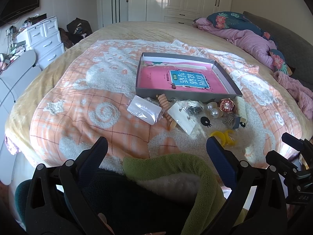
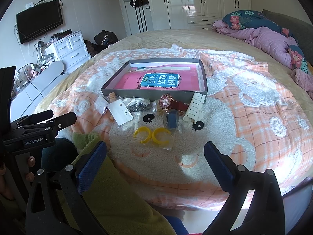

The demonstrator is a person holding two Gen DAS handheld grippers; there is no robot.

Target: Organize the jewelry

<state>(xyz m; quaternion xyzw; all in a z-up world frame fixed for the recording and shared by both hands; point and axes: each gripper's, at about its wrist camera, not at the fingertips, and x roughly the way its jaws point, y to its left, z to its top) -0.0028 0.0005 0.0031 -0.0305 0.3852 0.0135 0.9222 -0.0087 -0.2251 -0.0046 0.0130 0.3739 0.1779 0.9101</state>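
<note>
Plastic-bagged pieces lie in a row against the near wall of the grey box point(image 2: 154, 95), left to right: white earring card point(image 2: 120, 112), rose-gold watch point(image 2: 166, 101), cream hair claw point(image 2: 194, 108), with yellow hoop earrings point(image 2: 151, 135) nearest me. My left gripper point(image 1: 156, 148) and right gripper point(image 2: 155, 151) both gape wide, empty. I judge the right is nearer the hoops, straight ahead, pair lying crosswise.

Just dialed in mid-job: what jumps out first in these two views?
A shallow grey box in the middle of the bed holds a bright pink book. Along its near wall lies the jewelry: a red-strapped watch, a white hair claw, and yellow hoop earrings nearer the camera. Both grippers, left and right, hang open and empty.
</note>
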